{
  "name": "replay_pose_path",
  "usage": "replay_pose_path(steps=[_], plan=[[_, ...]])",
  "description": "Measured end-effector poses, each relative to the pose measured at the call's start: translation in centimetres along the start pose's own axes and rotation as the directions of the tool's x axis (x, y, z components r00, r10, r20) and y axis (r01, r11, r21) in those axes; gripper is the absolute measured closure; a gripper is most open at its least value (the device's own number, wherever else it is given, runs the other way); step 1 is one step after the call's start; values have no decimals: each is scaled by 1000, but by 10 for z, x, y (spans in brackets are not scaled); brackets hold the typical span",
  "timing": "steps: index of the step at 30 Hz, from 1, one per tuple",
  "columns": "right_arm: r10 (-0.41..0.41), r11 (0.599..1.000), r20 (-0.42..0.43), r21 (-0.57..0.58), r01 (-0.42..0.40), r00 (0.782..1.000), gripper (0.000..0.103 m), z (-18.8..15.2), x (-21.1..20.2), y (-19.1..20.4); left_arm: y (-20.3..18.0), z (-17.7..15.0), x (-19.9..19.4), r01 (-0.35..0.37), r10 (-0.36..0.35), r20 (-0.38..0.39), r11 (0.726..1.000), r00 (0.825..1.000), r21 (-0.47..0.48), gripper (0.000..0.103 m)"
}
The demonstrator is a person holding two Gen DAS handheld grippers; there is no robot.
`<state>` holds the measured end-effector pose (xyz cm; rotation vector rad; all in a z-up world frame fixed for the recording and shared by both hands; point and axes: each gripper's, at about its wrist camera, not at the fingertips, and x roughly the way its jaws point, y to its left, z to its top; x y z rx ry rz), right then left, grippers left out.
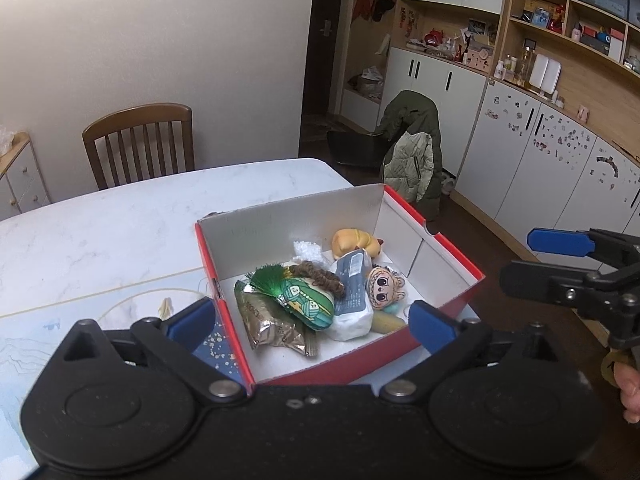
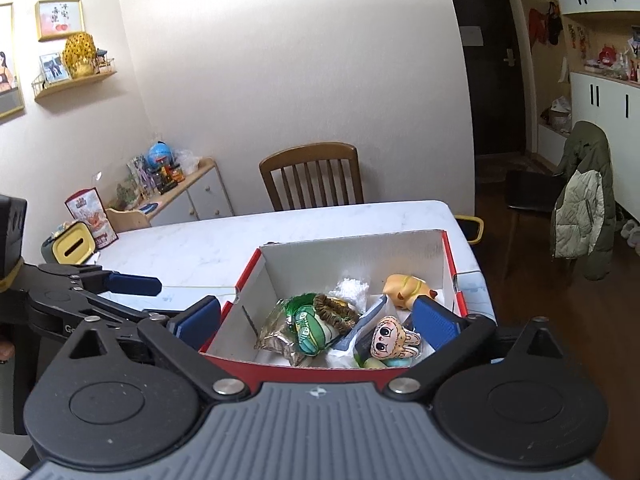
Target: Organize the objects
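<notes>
The white marble-look bench [image 1: 120,224] carries a red cardboard box [image 1: 360,354] with a white inside, standing near the bench's right edge, toward its far right corner. A wooden chair [image 1: 140,140] stands at the bench's far edge, and a green coat [image 1: 416,152] hangs over another chair off to the right.

The left gripper [image 1: 312,320] hovers over the box's near wall with its jaws spread wide and nothing between them; one blue pad sits outside the box's left wall, the other over the box's near right corner. The right gripper [image 2: 316,320] is likewise wide open and empty, hovering at the near wall, its right pad over the box's contents.

Everything inside lies piled toward the near half of the box. A white tissue pack [image 1: 352,300] lies in the middle, with a gold foil packet [image 1: 272,328] to its left. A green pouch [image 1: 308,300] with a tassel rests on the foil packet. A yellow plush [image 1: 354,242] lies near the far wall. A small big-eyed doll [image 1: 384,284] rests against the tissue pack's right side, and a brown hair scrunchie [image 1: 320,276] touches the green pouch.
</notes>
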<state>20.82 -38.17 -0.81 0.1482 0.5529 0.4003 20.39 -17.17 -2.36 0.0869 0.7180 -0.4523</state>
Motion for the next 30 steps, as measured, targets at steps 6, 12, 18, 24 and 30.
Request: replay_pose_path(steps=[6, 12, 18, 24, 30], plan=[[-4, 1000, -6, 5, 4, 1000, 0, -5, -5, 1, 0, -1, -4, -12, 12, 12, 1000, 1000, -15, 0], [-19, 999, -16, 26, 19, 1000, 0, -10, -6, -3, -1, -2, -1, -25, 25, 2, 999, 1000, -30, 0], [-24, 999, -36, 46, 26, 999, 0, -11, -2, -8, -2, -3, 4, -41, 40, -13, 999, 999, -31, 0], [-20, 999, -42, 43, 22, 999, 0, -11, 2, -8, 0, -4, 7, -49, 48, -21, 998, 999, -33, 0], [-18, 999, -47, 41, 20, 999, 0, -9, 7, -7, 2, -2, 9, -49, 49, -21, 998, 999, -37, 0]])
